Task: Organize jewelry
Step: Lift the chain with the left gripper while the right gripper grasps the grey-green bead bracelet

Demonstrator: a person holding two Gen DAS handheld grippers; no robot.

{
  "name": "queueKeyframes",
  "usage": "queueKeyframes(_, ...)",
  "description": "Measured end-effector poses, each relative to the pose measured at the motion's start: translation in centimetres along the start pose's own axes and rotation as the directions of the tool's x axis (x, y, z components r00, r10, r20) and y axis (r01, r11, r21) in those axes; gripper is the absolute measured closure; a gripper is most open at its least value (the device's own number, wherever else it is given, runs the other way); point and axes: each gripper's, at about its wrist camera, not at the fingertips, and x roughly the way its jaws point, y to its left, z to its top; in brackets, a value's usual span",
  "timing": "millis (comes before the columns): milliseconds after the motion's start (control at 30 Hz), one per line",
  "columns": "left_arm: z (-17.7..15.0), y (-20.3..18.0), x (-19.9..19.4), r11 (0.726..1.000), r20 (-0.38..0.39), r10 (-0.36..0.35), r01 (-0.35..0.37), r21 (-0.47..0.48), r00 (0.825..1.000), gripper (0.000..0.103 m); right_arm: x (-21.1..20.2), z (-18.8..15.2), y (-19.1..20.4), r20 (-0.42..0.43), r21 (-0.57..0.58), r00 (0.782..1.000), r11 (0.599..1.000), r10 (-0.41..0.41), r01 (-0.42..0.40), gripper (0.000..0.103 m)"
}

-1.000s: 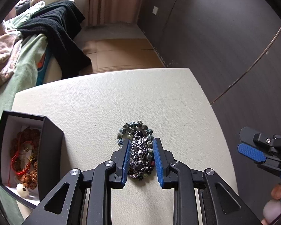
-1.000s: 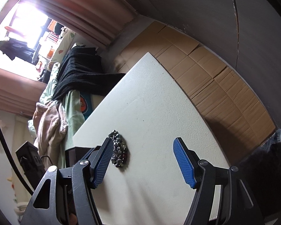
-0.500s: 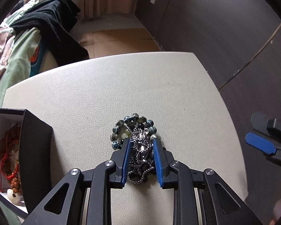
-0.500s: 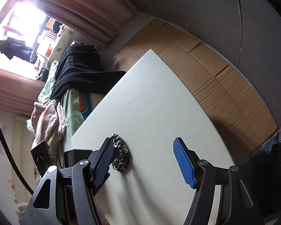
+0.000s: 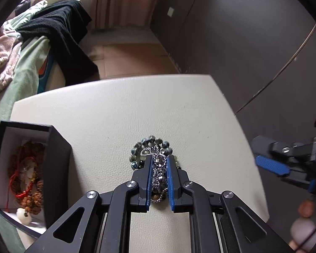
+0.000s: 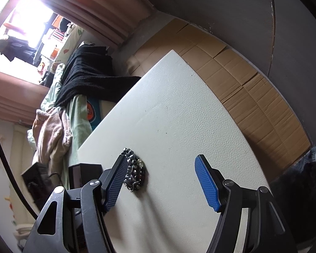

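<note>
Jewelry (image 5: 158,164) lies heaped on the table (image 5: 120,109), the left gripper (image 5: 159,168) closing around its chains (lower strands hidden). Right gripper (image 6: 162,181) is spread, empty.

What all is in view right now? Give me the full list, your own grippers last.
Jewelry pile: one heap, dark grey-blue beads with silver chain, middle of the table.
Table: one, cream, textured top.
Box: one, black outside, white inside, open, at the table's left edge.
Beads in the box: a tangle, brown with red cord, count unclear.
Black garment: one, draped over the bedding beyond the table.
Cardboard: flattened sheets, brown, on the floor by the dark wall.
Left gripper: black with blue pads, jaws closing on the silver chain.
Right gripper: black with blue pads, open, nothing between the jaws.
</note>
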Motion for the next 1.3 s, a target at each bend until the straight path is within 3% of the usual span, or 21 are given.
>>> queueKeyframes(200,0.5,0.8,-2.6,0.997,0.055,-0.063,0.065,-0.047,0.997,0.09,0.7,-0.2,0.9,-0.011,-0.023,1.0,1.0,0.0,0.0,0.035)
queueKeyframes(400,1.2,1.5,-7.0,0.992,0.161,-0.097,0.108,-0.064,0.982,0.091,1.7,-0.8,2.3,-0.027,-0.059,1.0,0.998,0.002,-0.004,0.035)
queueKeyframes(433,1.3,1.7,-7.6,0.991,0.175,-0.1,0.114,-0.068,0.979,0.101,1.9,-0.9,2.6,-0.028,-0.068,1.0,0.998,0.002,-0.004,0.037)
queueKeyframes(633,1.6,3.0,-11.7,0.985,0.267,-0.117,0.147,-0.094,0.957,0.101,3.6,-1.7,3.9,-0.046,-0.115,0.999,0.993,-0.015,0.009,0.061)
queueKeyframes(700,1.7,3.4,-12.8,0.983,0.291,-0.12,0.154,-0.098,0.949,0.101,4.3,-1.9,4.2,-0.055,-0.127,0.998,0.992,-0.029,0.022,0.064)
queueKeyframes(900,1.6,5.0,-16.6,0.973,0.38,-0.127,0.189,-0.13,0.916,0.101,6.1,-2.5,5.8,-0.051,-0.198,0.997,0.979,-0.063,0.052,0.065)
queueKeyframes(1200,1.6,8.1,-21.4,0.96,0.494,-0.109,0.219,-0.172,0.863,0.101,8.2,-2.7,7.8,0.02,-0.307,0.989,0.94,-0.147,0.146,0.065)
queueKeyframes(1300,1.6,9.0,-23.1,0.958,0.526,-0.099,0.224,-0.178,0.845,0.101,9.2,-3.0,7.9,0.029,-0.333,0.981,0.923,-0.194,0.193,0.078)
